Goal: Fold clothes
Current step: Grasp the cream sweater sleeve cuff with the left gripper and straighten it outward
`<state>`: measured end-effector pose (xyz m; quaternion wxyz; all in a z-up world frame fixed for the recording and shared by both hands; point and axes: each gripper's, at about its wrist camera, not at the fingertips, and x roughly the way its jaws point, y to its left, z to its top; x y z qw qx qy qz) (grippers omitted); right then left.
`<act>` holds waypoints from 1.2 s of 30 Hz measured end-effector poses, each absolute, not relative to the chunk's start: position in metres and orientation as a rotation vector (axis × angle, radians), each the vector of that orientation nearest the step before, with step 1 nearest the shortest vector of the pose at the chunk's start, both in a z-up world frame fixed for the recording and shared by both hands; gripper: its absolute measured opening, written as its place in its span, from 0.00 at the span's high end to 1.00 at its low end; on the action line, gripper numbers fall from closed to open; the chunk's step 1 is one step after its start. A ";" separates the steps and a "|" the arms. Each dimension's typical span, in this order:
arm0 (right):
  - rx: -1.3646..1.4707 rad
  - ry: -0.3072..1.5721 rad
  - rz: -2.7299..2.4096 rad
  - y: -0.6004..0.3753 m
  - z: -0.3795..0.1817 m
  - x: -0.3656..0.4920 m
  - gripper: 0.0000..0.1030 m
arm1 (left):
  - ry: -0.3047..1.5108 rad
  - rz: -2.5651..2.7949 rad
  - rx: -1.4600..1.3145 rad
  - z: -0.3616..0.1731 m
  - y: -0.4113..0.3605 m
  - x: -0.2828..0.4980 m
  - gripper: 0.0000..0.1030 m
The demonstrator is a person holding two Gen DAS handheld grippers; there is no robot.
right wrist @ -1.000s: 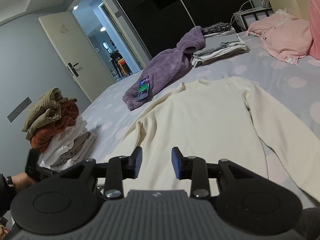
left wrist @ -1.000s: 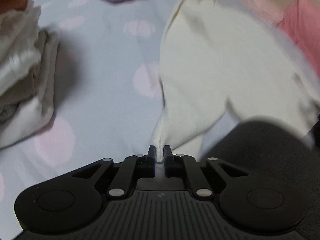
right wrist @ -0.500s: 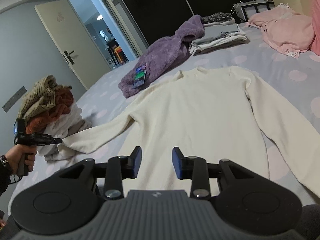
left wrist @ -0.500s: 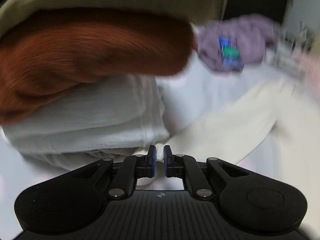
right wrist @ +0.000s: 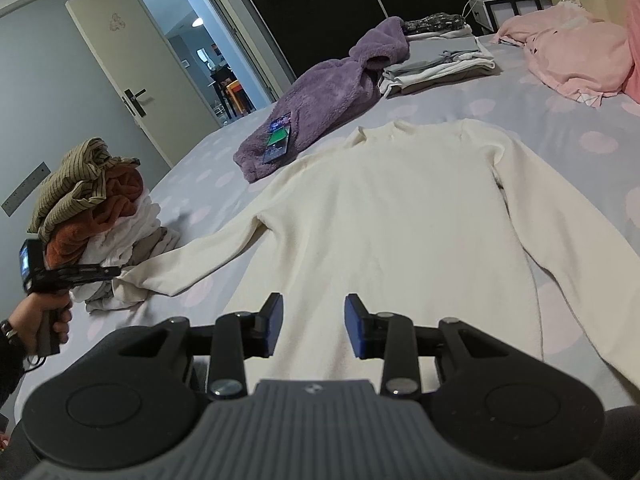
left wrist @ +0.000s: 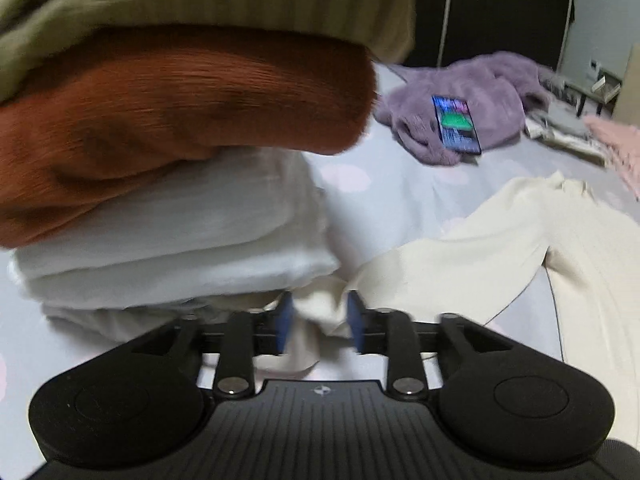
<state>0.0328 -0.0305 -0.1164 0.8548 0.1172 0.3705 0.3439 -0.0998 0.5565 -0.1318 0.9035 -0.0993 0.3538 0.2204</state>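
A cream long-sleeved sweater [right wrist: 392,208] lies flat, front up, on the grey dotted bed [right wrist: 560,120]. Its left sleeve [right wrist: 200,256] is stretched out toward a pile of clothes. My left gripper [left wrist: 319,322] is open, with the sleeve's cuff [left wrist: 320,312] lying loose between its fingers, right against the pile. From the right wrist view the left gripper [right wrist: 114,271] shows at the cuff. My right gripper [right wrist: 313,322] is open and empty, above the sweater's hem.
A pile of clothes [right wrist: 92,216], striped olive on top, rust and white below, sits at the bed's left edge and fills the left wrist view [left wrist: 160,120]. A purple fleece [right wrist: 320,120] with a phone [right wrist: 278,142], folded grey clothes [right wrist: 440,64] and pink clothes [right wrist: 572,52] lie farther back.
My left gripper pulled the sleeve out to the left toward the pile, then opened and let the cuff go. My right gripper stayed open over the hem.
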 end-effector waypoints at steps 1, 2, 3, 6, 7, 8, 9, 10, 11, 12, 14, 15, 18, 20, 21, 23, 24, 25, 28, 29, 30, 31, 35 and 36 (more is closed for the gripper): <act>0.248 0.781 0.725 -0.030 -0.117 0.033 0.64 | 0.718 0.466 -0.197 -0.133 0.558 -0.109 0.53; 0.248 0.783 0.727 -0.030 -0.117 0.034 0.64 | 0.705 0.477 -0.188 -0.133 0.559 -0.120 0.52; 0.248 0.785 0.730 -0.029 -0.118 0.034 0.64 | 0.691 0.488 -0.179 -0.134 0.560 -0.130 0.52; 0.249 0.790 0.737 -0.028 -0.119 0.035 0.64 | 0.745 0.508 -0.148 -0.152 0.564 -0.128 0.50; 0.250 0.792 0.738 -0.028 -0.119 0.035 0.64 | 0.776 0.516 -0.131 -0.160 0.565 -0.123 0.50; 0.249 0.794 0.739 -0.027 -0.119 0.035 0.64 | 0.791 0.518 -0.115 -0.167 0.565 -0.120 0.50; 0.248 0.796 0.739 -0.027 -0.119 0.035 0.63 | 0.804 0.519 -0.100 -0.174 0.564 -0.118 0.50; 0.247 0.797 0.739 -0.027 -0.119 0.034 0.63 | 0.810 0.514 -0.090 -0.181 0.562 -0.113 0.50; 0.246 0.799 0.739 -0.026 -0.119 0.034 0.63 | 0.812 0.504 -0.090 -0.186 0.561 -0.108 0.51; 0.246 0.800 0.738 -0.026 -0.119 0.034 0.63 | 0.807 0.495 -0.102 -0.189 0.561 -0.107 0.52; 0.246 0.802 0.734 -0.026 -0.119 0.034 0.63 | 0.754 0.476 -0.156 -0.189 0.563 -0.109 0.53; 0.245 0.803 0.733 -0.026 -0.119 0.034 0.63 | 0.713 0.464 -0.187 -0.188 0.563 -0.110 0.53; 0.239 0.812 0.730 -0.025 -0.120 0.035 0.63 | 0.624 0.442 -0.254 -0.184 0.563 -0.110 0.53; 0.232 0.820 0.730 -0.023 -0.121 0.036 0.63 | 0.638 0.448 -0.277 -0.182 0.566 -0.110 0.68; 0.231 0.824 0.731 -0.023 -0.121 0.036 0.63 | 0.654 0.449 -0.300 -0.180 0.568 -0.112 0.89; 0.232 0.829 0.732 -0.022 -0.123 0.036 0.63 | 0.687 0.452 -0.347 -0.177 0.574 -0.115 0.94; 0.233 0.830 0.733 -0.022 -0.123 0.037 0.63 | 0.703 0.453 -0.371 -0.176 0.577 -0.116 0.97; 0.234 0.830 0.734 -0.021 -0.123 0.037 0.63 | 0.719 0.454 -0.394 -0.174 0.579 -0.118 0.97; 0.241 0.832 0.739 -0.021 -0.124 0.037 0.62 | 0.735 0.385 -0.460 -0.152 0.581 -0.129 0.97; 0.242 0.833 0.741 -0.021 -0.125 0.038 0.62 | 0.746 0.344 -0.472 -0.142 0.581 -0.132 0.97; 0.242 0.835 0.744 -0.020 -0.125 0.038 0.62 | 0.734 0.346 -0.416 -0.130 0.577 -0.138 0.97; 0.241 0.837 0.747 -0.020 -0.126 0.038 0.62 | 0.719 0.353 -0.352 -0.117 0.573 -0.143 0.97; 0.253 0.830 0.750 -0.022 -0.125 0.037 0.62 | 0.663 0.378 -0.072 -0.074 0.554 -0.164 0.96; 0.260 0.828 0.750 -0.022 -0.126 0.038 0.61 | 0.654 0.386 0.019 -0.070 0.547 -0.168 0.96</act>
